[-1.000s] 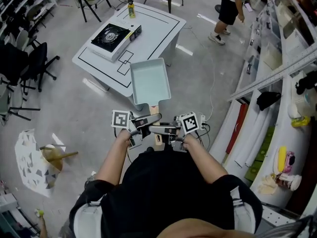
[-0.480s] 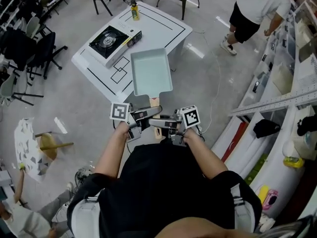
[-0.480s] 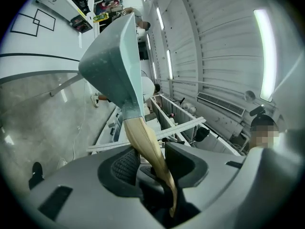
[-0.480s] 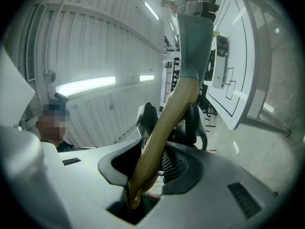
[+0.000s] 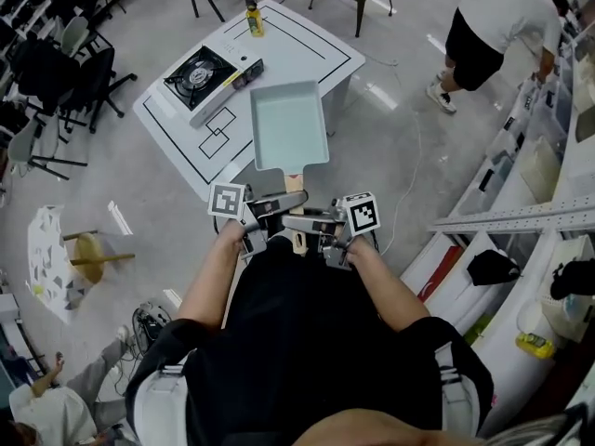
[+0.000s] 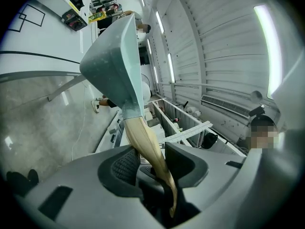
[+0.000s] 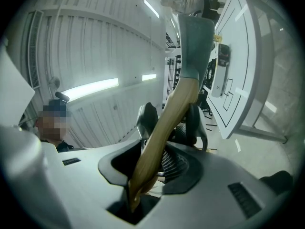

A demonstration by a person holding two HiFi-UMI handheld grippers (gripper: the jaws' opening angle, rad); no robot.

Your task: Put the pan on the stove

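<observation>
Two grippers are being used on one wooden handle [image 6: 144, 144]: the left gripper [image 6: 151, 162] and the right gripper [image 7: 167, 123] are each being pressed shut on it. The pan [image 5: 289, 124] is being held in the air at the near edge of the tabletop [image 5: 302, 49]; whether it is hanging over the corner is hard to tell from above. The stove [image 5: 206, 71] is sitting well apart from it. Only the pickup is looking done; approach, lowering and release are being left.

Overhead cam, close tool cams, shared pan [image 5: 289, 125]
</observation>
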